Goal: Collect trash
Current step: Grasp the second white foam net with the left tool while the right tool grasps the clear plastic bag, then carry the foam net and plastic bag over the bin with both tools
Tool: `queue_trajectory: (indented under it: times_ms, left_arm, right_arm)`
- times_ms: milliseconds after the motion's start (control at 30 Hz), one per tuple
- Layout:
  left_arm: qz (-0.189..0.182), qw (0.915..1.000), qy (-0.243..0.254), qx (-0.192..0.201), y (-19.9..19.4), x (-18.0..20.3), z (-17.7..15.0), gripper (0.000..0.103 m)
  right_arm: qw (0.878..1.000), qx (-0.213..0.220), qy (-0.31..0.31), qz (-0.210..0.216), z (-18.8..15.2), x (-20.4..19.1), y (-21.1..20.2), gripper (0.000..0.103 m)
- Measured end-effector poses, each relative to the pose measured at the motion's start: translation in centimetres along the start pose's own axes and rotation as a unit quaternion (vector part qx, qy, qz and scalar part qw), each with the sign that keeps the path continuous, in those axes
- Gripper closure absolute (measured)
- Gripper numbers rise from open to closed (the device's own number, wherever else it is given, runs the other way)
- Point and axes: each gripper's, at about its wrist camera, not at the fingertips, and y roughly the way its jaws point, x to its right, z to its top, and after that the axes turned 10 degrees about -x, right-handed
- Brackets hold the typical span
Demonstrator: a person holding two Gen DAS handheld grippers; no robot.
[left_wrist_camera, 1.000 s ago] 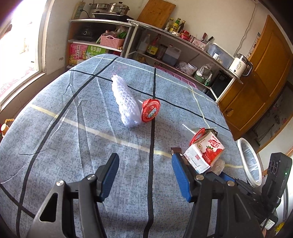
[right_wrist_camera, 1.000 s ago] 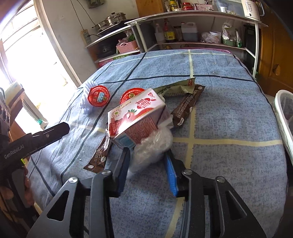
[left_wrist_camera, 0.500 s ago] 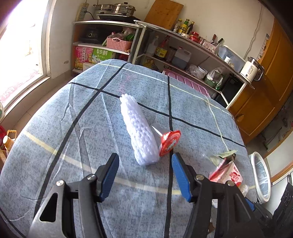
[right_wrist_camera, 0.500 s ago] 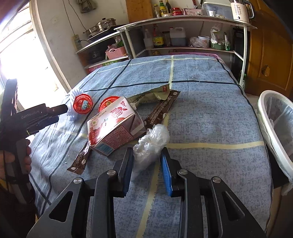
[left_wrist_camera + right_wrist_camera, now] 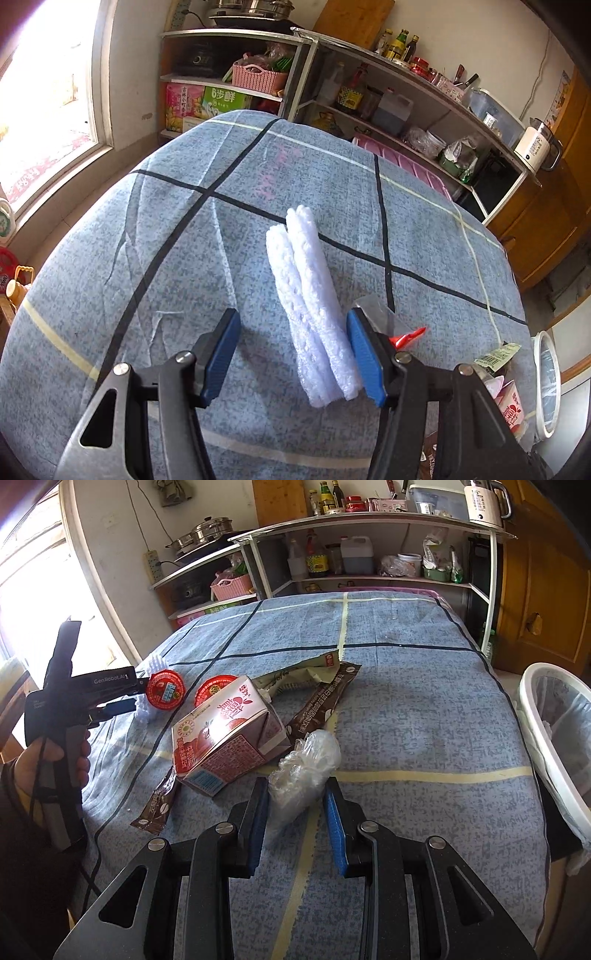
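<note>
Left tongs (image 5: 291, 354) spread around one white foam net sleeve (image 5: 312, 306). Right tongs (image 5: 295, 821) pinching one crumpled clear plastic bag (image 5: 304, 764). Beyond: one pink milk carton (image 5: 225, 734), two red-lidded cups (image 5: 165, 690), three wrappers (image 5: 321, 709). Right: one white bin (image 5: 554, 746).

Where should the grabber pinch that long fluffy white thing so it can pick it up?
Pinch the white foam sleeve across its narrow width, near the end closest to the left gripper, coming from above with a finger on each long side. It lies flat and lengthwise between the open fingers, so they probably already straddle it.
</note>
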Motion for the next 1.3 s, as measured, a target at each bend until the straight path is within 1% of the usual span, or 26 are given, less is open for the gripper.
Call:
queue_trajectory:
  times_ms: [67, 133, 167, 233, 400, 467, 667, 833, 1100, 1200, 1300]
  left_arm:
    - [-0.001, 1.0000, 0.001, 0.000, 0.2, 0.3, 0.1, 0.047]
    - [-0.001, 1.0000, 0.002, 0.000, 0.2, 0.4, 0.1, 0.057]
    - [-0.004, 1.0000, 0.002, -0.002, 0.2, 0.5, 0.2, 0.060]
    - [-0.012, 0.9999, 0.004, -0.006, 0.3, 0.6, 0.2, 0.069]
    - [-0.028, 0.9995, -0.006, -0.009, 0.0, 1.0, -0.4, 0.076]
    - [-0.037, 0.9993, -0.004, -0.009, -0.2, 1.3, -0.7, 0.076]
    - [-0.046, 0.9989, 0.006, -0.003, -1.2, 2.1, -1.5, 0.076]
    - [-0.052, 0.9985, 0.010, 0.009, -2.6, 2.6, -2.1, 0.076]
    - [-0.067, 0.9970, 0.025, 0.031, -5.4, 4.2, -3.7, 0.076]
    - [-0.057, 0.9960, 0.051, 0.045, -6.9, 5.6, -4.7, 0.076]
    - [-0.064, 0.9941, 0.073, 0.049, -7.8, 7.1, -5.5, 0.076]
  right_arm:
    - [1.000, 0.000, 0.002, 0.002, 0.0, 0.1, 0.0, 0.072]
    - [1.000, 0.000, 0.003, 0.004, 0.0, 0.2, 0.0, 0.072]
    - [1.000, 0.000, 0.003, 0.005, 0.0, 0.2, 0.0, 0.072]
    - [1.000, 0.001, 0.004, 0.007, -0.1, 0.3, 0.0, 0.072]
    - [1.000, 0.004, 0.008, 0.007, -0.1, 0.5, -0.2, 0.072]
    - [1.000, 0.005, 0.012, 0.004, -0.1, 0.8, -0.4, 0.072]
    - [1.000, 0.014, 0.023, 0.003, -0.1, 1.5, -1.2, 0.072]
    - [0.999, 0.021, 0.030, 0.006, -0.2, 2.0, -1.9, 0.072]
    - [0.999, 0.038, 0.026, 0.014, -0.3, 2.5, -3.6, 0.072]
    - [0.998, 0.047, 0.027, 0.015, -0.3, 2.9, -4.4, 0.072]
    - [0.998, 0.054, 0.028, 0.017, -0.2, 3.4, -5.0, 0.072]
